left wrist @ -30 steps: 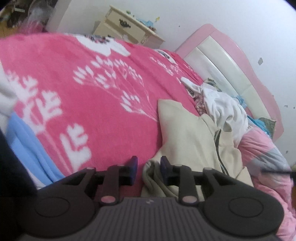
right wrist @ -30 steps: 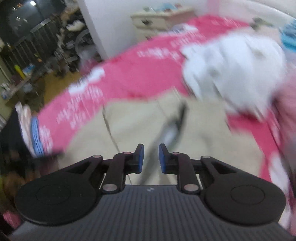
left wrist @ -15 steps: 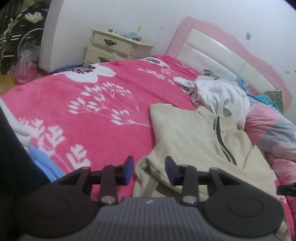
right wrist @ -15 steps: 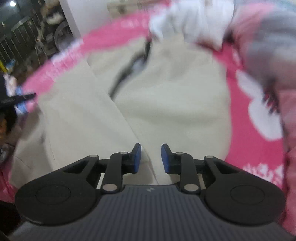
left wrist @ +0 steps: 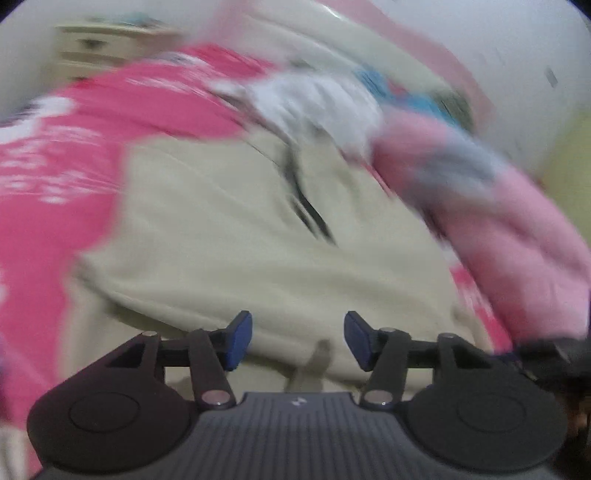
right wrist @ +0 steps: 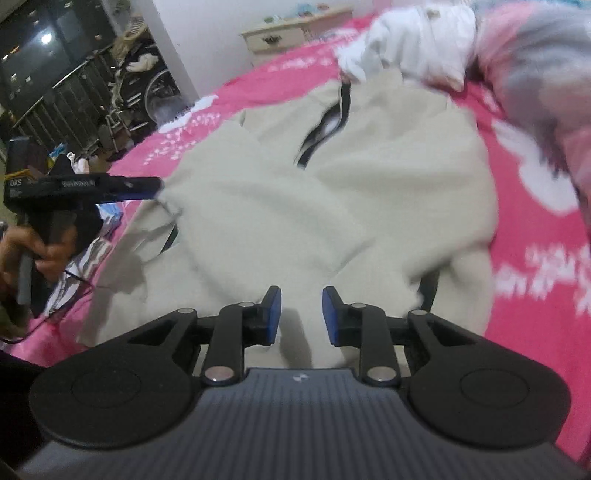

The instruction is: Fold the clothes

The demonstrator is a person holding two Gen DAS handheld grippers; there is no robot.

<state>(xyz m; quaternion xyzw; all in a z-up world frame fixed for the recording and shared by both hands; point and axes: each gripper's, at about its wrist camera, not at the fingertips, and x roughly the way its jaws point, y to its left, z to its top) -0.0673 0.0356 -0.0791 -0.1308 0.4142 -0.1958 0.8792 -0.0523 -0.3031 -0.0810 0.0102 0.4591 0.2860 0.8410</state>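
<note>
**Cream top lies ahead of both tongs, zip pointing away**

I see the cream top (right wrist: 332, 192) spread on the pink bed (right wrist: 535, 258), its zip line running away from me. My right tongs (right wrist: 301, 314) hover narrowly parted at its near hem; my left tongs (left wrist: 297, 339), wide and empty, hover at its left edge.

A bed under a bright pink blanket (right wrist: 535, 229) with white floral print fills the room. A cream nightstand (right wrist: 280, 35) with dark drawer handles stands against the white wall (right wrist: 207, 29). A pink and cream headboard (left wrist: 373, 40) shows blurred. Beyond lies a dim cluttered area with a wheelchair (right wrist: 147, 92) and metal railings (right wrist: 48, 107).
</note>
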